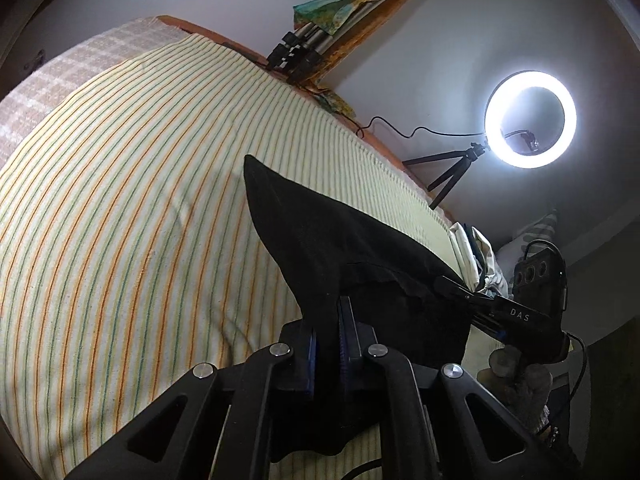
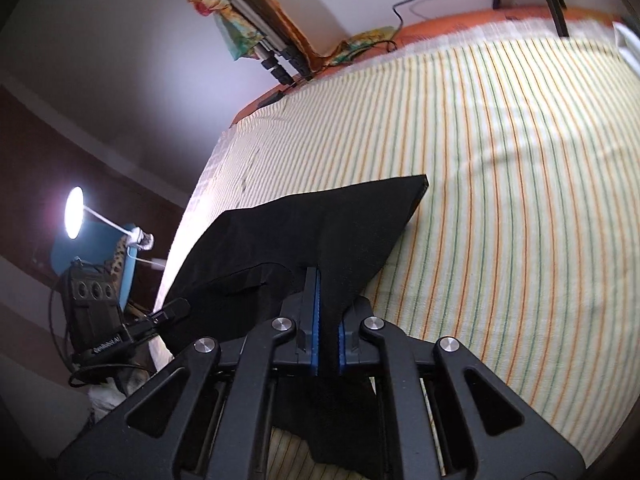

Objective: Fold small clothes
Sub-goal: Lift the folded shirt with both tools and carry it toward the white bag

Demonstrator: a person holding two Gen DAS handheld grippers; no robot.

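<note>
Both tools clamp black cloth, hiding its shape.

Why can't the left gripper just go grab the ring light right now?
Probably not yet: the left gripper is shut on the black cloth, so it is busy, and the ring light stands beyond the far edge of the striped bed.
</note>
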